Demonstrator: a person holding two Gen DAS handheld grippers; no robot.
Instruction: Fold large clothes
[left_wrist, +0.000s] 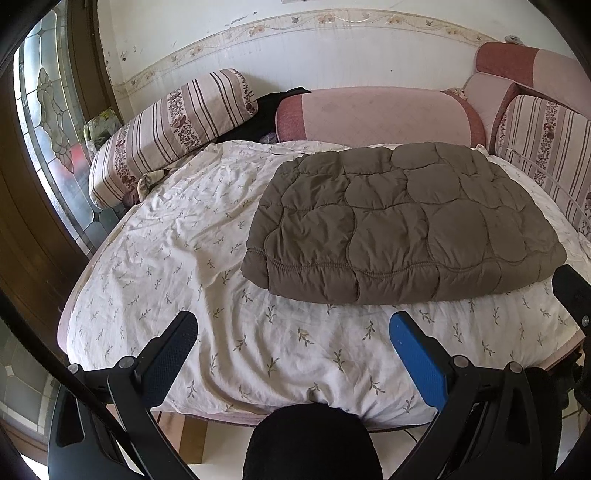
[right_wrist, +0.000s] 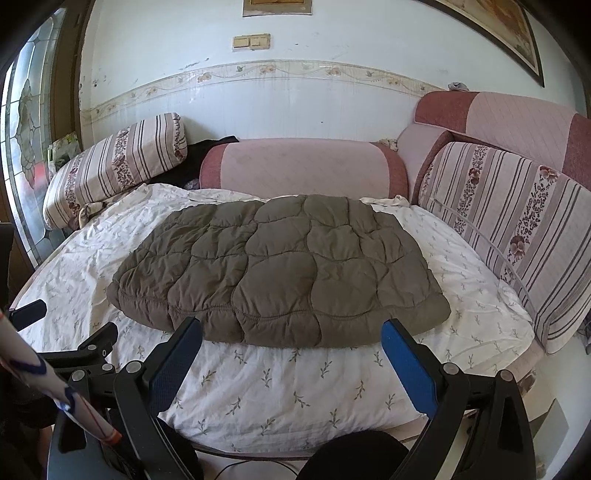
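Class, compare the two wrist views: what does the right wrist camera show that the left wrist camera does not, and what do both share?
Only the right wrist view shows the yellowed wall switches, a framed picture's corner, and the open left gripper from the side.

Only the left wrist view shows the right gripper at its edge, state unclear.

Both show the folded brown quilted jacket on the floral sheet, striped cushions, and pink sofa bolster.

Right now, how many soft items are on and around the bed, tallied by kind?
Brown quilted padded garment, folded: 1
Striped floral pillows: 2
Pink-and-maroon bolster cushion: 1
White leaf-print bedsheet: 1
Black cloth behind the pillow: 1
Total: 6
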